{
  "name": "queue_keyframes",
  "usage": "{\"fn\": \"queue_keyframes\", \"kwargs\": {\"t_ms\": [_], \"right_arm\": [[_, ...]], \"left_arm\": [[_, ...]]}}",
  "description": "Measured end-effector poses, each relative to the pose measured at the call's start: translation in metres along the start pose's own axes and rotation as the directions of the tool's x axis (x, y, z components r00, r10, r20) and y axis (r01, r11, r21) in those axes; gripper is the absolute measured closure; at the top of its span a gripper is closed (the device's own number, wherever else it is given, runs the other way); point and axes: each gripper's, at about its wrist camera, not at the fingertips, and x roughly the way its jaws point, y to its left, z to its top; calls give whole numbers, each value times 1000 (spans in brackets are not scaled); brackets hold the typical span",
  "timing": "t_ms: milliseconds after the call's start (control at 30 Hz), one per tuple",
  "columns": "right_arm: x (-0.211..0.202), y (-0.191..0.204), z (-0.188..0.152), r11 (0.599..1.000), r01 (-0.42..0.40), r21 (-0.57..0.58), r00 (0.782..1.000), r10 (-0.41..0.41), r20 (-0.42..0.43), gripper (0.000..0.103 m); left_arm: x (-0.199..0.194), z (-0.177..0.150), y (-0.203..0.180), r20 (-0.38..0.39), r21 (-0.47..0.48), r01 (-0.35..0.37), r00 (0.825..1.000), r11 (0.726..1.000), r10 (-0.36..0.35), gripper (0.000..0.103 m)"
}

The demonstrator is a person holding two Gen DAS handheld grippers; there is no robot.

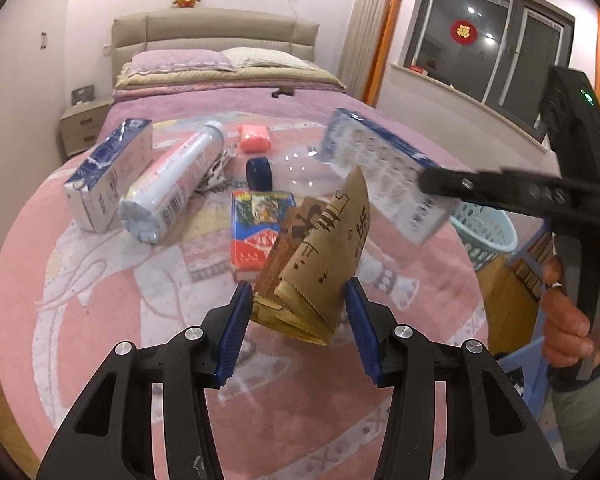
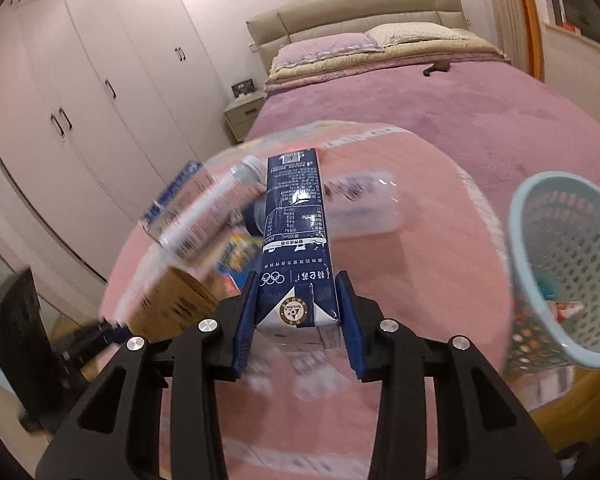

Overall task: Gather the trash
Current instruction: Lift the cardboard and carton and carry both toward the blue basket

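Right wrist view, bottle [image 2: 204,208] blurred, basket [image 2: 560,268] cropped

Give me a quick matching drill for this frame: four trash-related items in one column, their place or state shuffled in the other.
Items:
1. brown paper bag
2. blue milk carton
3. light blue mesh basket
4. white cylindrical bottle

States:
A. lying on its side on the pink bedspread
B. held in the left hand-held gripper
C. at the bed's edge, some trash inside
D. held in the right hand-held gripper

Pairs: 1-B, 2-D, 3-C, 4-A
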Motion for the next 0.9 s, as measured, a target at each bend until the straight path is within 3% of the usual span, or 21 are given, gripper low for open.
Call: {"fn": "queue_keyframes", "kwargs": {"t_ms": [233, 433, 500, 600, 667, 700, 900], "right_arm": [[-2, -16, -31, 1000, 20, -11, 997, -20, -70, 68], [15, -20, -33, 1000, -1, 23, 996, 3, -90, 67], [20, -19, -35, 1000, 1, 31, 996, 2, -93, 57], [29, -19, -35, 999, 2, 39, 995, 2, -101, 57], [34, -20, -34, 999, 8, 44, 994, -3, -112, 58], [35, -20, -35, 999, 6, 42, 993, -1, -114, 66], [18, -19, -34, 999, 29, -14, 998, -30, -57, 69]], "left_arm": [[8, 1, -7, -15, -1, 12, 1000, 1000, -12, 57], [13, 1, -14, -27, 4, 8, 1000, 1000, -8, 57], [14, 3, -13, -30, -2, 11, 999, 1000, -11, 57], [15, 5, -15, -32, -8, 13, 999, 1000, -13, 57], [16, 7, -17, -31, -5, 9, 999, 1000, -9, 57], [17, 9, -18, -30, -1, 7, 1000, 1000, -7, 57], [20, 22, -32, -21, 29, 10, 1000, 1000, -10, 58]]}}
